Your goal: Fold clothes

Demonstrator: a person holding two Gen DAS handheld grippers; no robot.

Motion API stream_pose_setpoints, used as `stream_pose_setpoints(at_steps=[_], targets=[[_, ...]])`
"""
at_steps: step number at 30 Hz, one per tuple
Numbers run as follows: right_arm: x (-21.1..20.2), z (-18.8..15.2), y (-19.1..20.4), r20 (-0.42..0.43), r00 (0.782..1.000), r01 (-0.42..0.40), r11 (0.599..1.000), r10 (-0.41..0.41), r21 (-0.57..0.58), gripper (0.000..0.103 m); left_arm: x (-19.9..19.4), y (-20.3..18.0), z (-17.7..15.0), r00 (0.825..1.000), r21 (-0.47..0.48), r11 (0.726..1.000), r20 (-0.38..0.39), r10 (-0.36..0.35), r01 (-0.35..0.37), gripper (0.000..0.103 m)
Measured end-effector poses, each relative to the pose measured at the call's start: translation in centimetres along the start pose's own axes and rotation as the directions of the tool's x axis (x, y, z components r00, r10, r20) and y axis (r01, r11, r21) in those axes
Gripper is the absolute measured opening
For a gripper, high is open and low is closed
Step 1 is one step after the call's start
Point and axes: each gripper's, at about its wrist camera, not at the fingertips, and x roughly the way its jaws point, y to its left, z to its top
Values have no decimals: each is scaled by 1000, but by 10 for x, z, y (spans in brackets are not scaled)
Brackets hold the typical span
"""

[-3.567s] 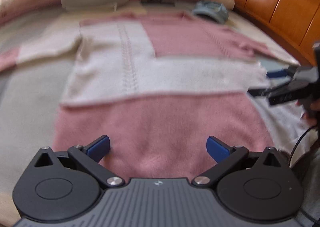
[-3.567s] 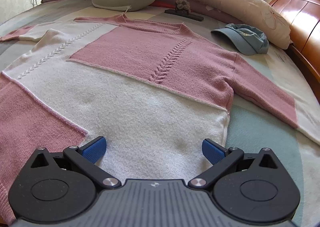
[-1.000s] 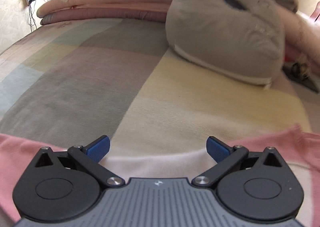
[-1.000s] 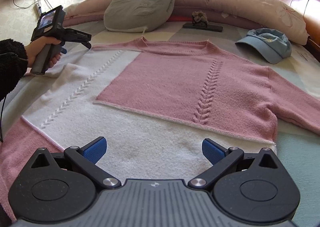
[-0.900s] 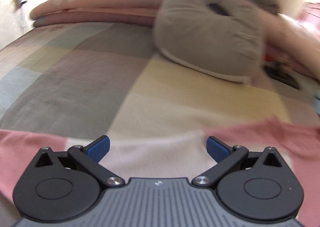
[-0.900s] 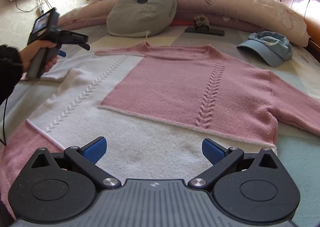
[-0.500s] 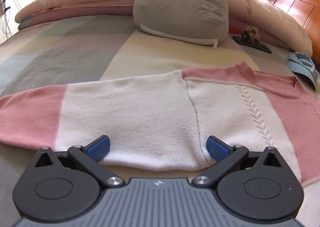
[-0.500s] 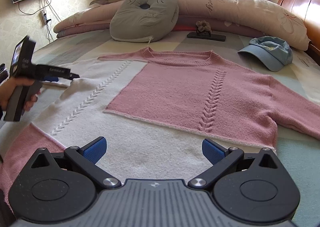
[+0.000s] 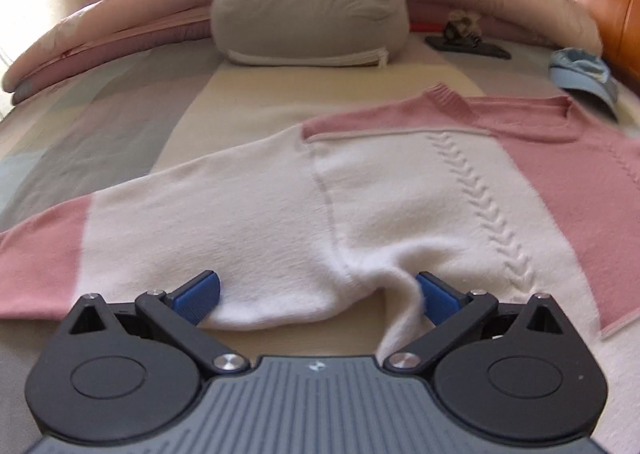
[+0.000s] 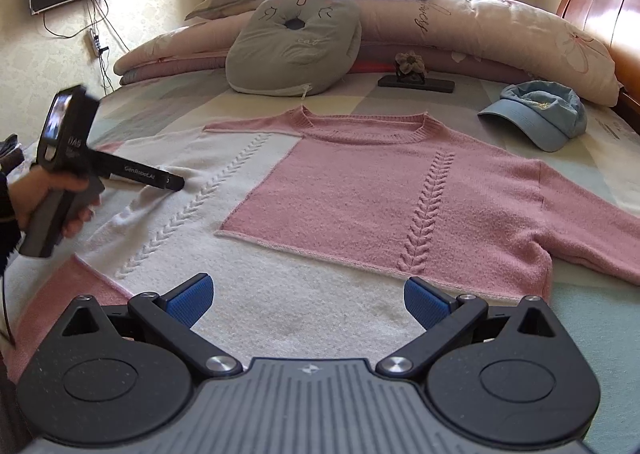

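A pink and white knit sweater (image 10: 360,194) lies spread flat on the bed, neck towards the pillows. In the left wrist view my left gripper (image 9: 318,294) is open at the sweater (image 9: 400,214), low at the armpit of its white sleeve. A fold of white knit bunches up against the right finger (image 9: 438,296). The right wrist view shows the left gripper (image 10: 172,182) side-on, held in a hand (image 10: 44,198), with its tip on the white cloth. My right gripper (image 10: 307,298) is open above the white lower front, holding nothing.
A grey cat cushion (image 10: 296,50) and a rolled quilt (image 10: 480,34) lie beyond the sweater's neck. A blue cap (image 10: 536,114) and a dark flat object with a flower (image 10: 416,84) sit at the right rear. A wooden headboard (image 10: 608,14) bounds the right side.
My left gripper has swung from facing the cushion down onto the white sleeve and pushed in to the armpit, where the knit now bunches. The right gripper has barely moved.
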Motion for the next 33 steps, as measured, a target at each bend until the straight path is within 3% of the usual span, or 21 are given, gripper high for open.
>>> stream_pose_setpoints(at_steps=[2, 7, 16, 19, 22, 28, 33], targets=[[-2, 1, -1, 6, 1000, -4, 1000, 4, 2, 103, -11, -1, 2, 1000, -6, 1000, 14, -4, 4, 102], [-1, 1, 0, 6, 1000, -5, 1000, 5, 1, 103, -37, -21, 9, 990, -9, 992, 59, -125, 126, 102], [2, 0, -5, -12, 1000, 23, 1000, -23, 13, 103, -109, -79, 27, 955, 120, 951, 42, -292, 286, 102], [5, 0, -11, -34, 999, 31, 998, -30, 46, 103, -136, -89, 26, 953, 138, 945, 22, -302, 296, 102], [14, -4, -12, -122, 990, 83, 994, -74, 76, 103, -155, -94, 2, 955, 166, 942, 1, -297, 293, 102], [-22, -26, 8, -111, 981, 168, 984, -161, 61, 103, -167, -112, -82, 981, 292, 940, 32, -192, 175, 102], [-35, -57, 15, -148, 965, 228, 971, -216, 75, 103, -153, -122, -135, 980, 280, 940, -28, -195, 195, 102]])
